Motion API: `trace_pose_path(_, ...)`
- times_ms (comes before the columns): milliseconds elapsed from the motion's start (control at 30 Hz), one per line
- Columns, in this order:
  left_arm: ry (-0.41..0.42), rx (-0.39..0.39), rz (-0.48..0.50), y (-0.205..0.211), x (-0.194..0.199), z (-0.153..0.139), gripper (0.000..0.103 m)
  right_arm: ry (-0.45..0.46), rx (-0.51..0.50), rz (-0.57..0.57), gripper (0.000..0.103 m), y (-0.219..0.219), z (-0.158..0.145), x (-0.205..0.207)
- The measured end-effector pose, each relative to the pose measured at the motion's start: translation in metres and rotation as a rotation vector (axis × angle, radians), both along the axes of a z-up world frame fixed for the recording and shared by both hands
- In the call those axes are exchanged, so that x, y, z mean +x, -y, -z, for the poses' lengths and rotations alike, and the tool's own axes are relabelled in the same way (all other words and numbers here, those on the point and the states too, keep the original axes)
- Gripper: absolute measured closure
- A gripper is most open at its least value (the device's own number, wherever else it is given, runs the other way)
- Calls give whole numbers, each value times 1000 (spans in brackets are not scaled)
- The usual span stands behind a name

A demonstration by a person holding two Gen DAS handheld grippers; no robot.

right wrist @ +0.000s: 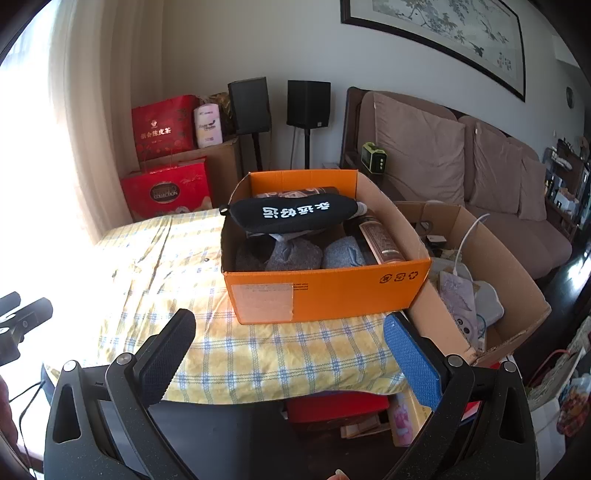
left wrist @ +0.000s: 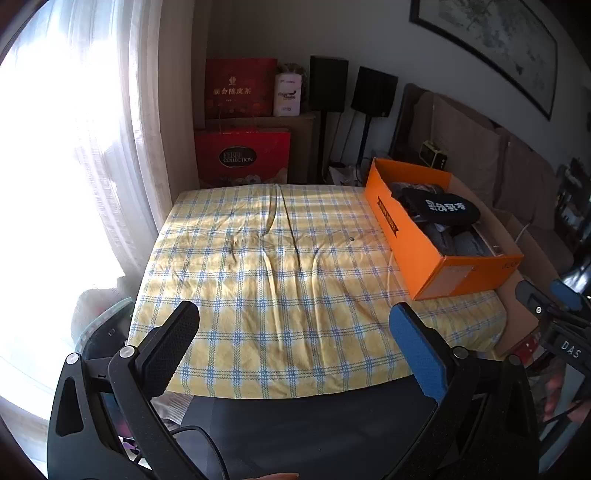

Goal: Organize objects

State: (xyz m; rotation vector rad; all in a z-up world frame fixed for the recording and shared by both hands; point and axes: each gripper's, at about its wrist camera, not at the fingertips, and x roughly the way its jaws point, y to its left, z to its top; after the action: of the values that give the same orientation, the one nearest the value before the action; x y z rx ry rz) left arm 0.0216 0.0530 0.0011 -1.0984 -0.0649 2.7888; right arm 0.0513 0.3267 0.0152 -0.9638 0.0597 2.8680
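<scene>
Sunlit from the curtained window, our tabletop (left wrist: pixel 280 258) under its yellow checked cloth carries an orange box (right wrist: pixel 332 291) at its right edge. We see grey folded cloth and a black pouch (right wrist: pixel 295 216) with white characters lying inside the box. We hold the left tongs (left wrist: pixel 295 328) and right tongs (right wrist: pixel 290 332) wide apart, both empty, above the near edge.

Bright curtained window (left wrist: pixel 74 166) left; brown sofa (right wrist: pixel 461 166) along white wall, framed painting (right wrist: pixel 443 33) above.
</scene>
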Motion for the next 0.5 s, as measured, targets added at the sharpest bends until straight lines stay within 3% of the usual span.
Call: trace_pose_path(500, -11, -6, -5, 1, 3, -2, 0, 4, -13, 0, 0, -2, 1, 0)
